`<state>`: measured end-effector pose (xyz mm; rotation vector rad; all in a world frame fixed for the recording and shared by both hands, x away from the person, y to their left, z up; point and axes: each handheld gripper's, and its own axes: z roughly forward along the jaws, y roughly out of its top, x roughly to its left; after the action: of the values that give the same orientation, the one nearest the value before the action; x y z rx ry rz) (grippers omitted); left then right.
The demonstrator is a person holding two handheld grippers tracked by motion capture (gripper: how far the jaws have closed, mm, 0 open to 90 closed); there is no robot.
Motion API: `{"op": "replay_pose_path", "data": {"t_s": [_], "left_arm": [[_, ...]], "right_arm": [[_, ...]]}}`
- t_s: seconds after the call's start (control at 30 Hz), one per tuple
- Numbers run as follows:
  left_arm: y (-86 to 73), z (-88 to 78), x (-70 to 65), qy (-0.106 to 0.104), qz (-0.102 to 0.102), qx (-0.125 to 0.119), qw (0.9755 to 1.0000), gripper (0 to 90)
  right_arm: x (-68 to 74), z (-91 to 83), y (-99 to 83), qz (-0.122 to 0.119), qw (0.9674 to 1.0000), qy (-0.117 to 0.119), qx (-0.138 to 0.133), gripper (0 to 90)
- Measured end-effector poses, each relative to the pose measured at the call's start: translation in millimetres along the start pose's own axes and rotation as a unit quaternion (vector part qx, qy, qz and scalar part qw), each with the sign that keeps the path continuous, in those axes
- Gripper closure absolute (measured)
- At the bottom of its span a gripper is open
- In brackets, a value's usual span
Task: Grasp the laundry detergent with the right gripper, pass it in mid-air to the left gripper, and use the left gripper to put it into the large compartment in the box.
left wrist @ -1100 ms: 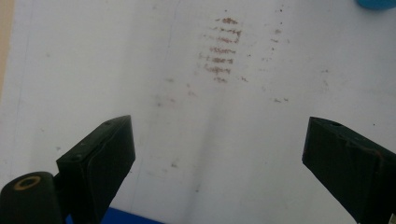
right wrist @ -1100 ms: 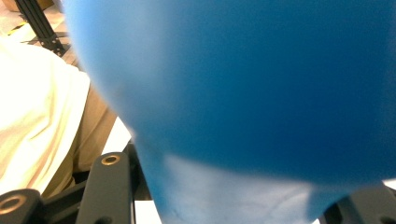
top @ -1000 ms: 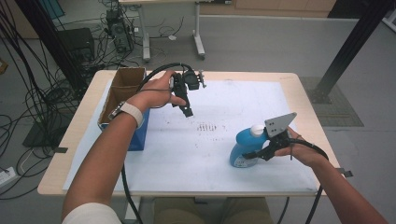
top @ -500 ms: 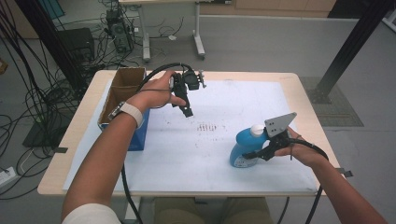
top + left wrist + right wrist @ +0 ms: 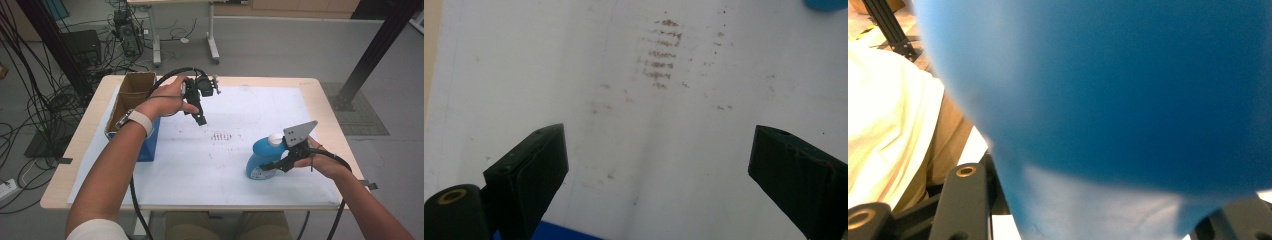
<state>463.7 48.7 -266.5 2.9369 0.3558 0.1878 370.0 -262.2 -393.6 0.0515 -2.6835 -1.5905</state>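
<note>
At the far left of the table (image 5: 75,145), a cardboard box (image 5: 131,95) stands with a blue box (image 5: 150,145) just beside it on its near side, both untouched. Next to the right, the left gripper (image 5: 201,120) hangs above the white mat (image 5: 200,165), held in the left hand (image 5: 167,97) at the far side; its jaws stand wide apart with nothing between them, and the left gripper view looks down past them at bare mat and a patch of brownish smudges (image 5: 664,52). Those same smudges (image 5: 223,136) lie mid-mat, between the two grippers. Right of them, toward the near right part of the mat, the blue bottle (image 5: 261,160) with a white cap (image 5: 275,139) stands upright on the mat. The right gripper (image 5: 277,164) is clamped on the bottle from its right side, the right hand (image 5: 325,162) behind it; the right gripper view is pressed close to the blue body (image 5: 1108,90), a jaw showing at each lower edge. Judgement: the bottle is secured but not yet lifted clear, so the grasp step looks complete and the carry or pour is next. The next move likely calls for a steady lift without tipping, and for the free left gripper to come in toward the cap or the bottle's body if a second hold is needed.
</note>
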Motion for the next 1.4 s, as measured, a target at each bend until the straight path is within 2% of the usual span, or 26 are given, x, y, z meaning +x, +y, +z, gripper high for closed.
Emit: {"op": "replay_pose_path", "data": {"t_s": [1.4], "left_arm": [[0.0,-3.1,-3.7,0.004,0.004,-0.001,1.0,9.3]], "right_arm": [[0.5,0.0,0.1,0.0,1.0,-0.002,-0.001,42.9]]}}
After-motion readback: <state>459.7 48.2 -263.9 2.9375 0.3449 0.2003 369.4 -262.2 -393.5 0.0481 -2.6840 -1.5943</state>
